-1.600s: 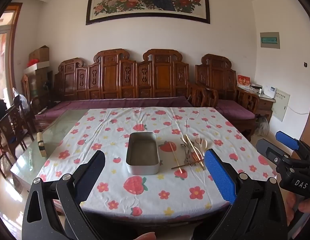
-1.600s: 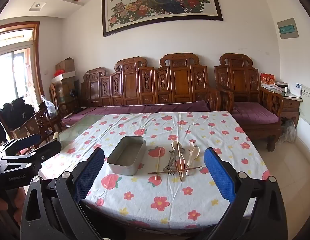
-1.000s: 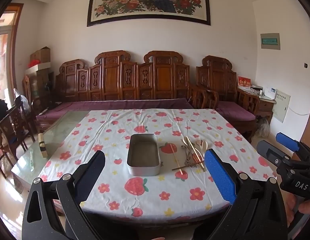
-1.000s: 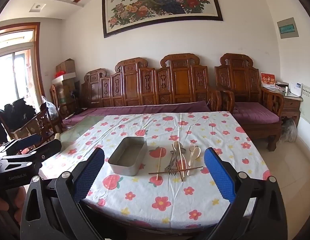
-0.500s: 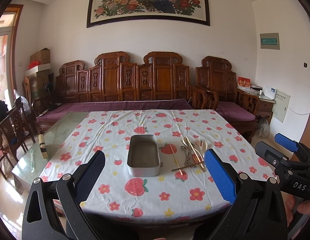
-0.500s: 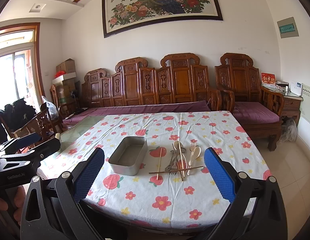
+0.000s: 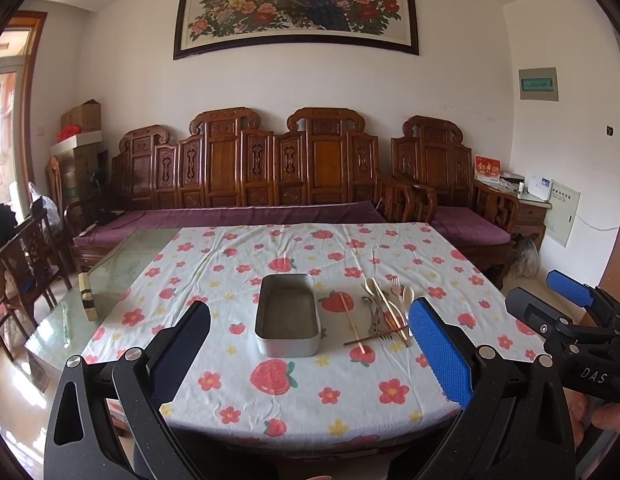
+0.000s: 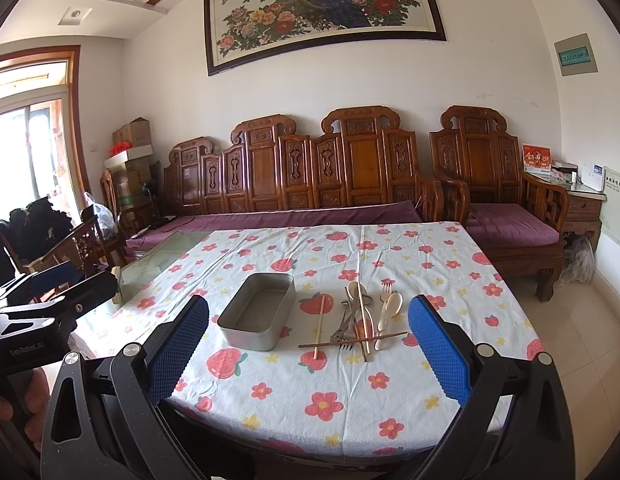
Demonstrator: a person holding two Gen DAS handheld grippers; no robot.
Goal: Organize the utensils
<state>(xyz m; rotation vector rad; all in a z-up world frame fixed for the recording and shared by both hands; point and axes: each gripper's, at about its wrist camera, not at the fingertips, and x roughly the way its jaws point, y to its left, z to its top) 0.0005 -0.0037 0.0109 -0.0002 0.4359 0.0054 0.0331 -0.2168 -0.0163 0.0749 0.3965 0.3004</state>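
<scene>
Utensils (image 8: 359, 320) sit in a loose pile on the table (image 7: 270, 408), w/ the cloth's strawberry-and-flower print under them; none are in the tin yet, so the job looks unstarted.

Largest first: table fills the mid of both views. Metal tin (image 7: 286, 314), empty, is near centre; from it the pile lies at 3 o'clock, just beside but apart. In the pile: chopsticks, one crossing the rest sideways (image 8: 351, 340), one lone stick (image 8: 319, 330) at the pile's 9 o'clock, metal forks (image 8: 343, 326) tangled in the mid, pale spoon (image 8: 389, 314) and pale fork (image 8: 385, 292) at 3 o'clock.

Left gripper (image 7: 310, 356) and right gripper (image 8: 308, 354) both hover short of the table edge, jaws spread wide, nothing btwn the pads.

Risks, as I judge: items overlap, so pinching one probably drags or flicks its neighbours, esp. the cross-laid chopstick. Thin sticks flat on soft cloth could slip the pads or bunch the cloth. Tin is light-looking; a nudge may slide it.
</scene>
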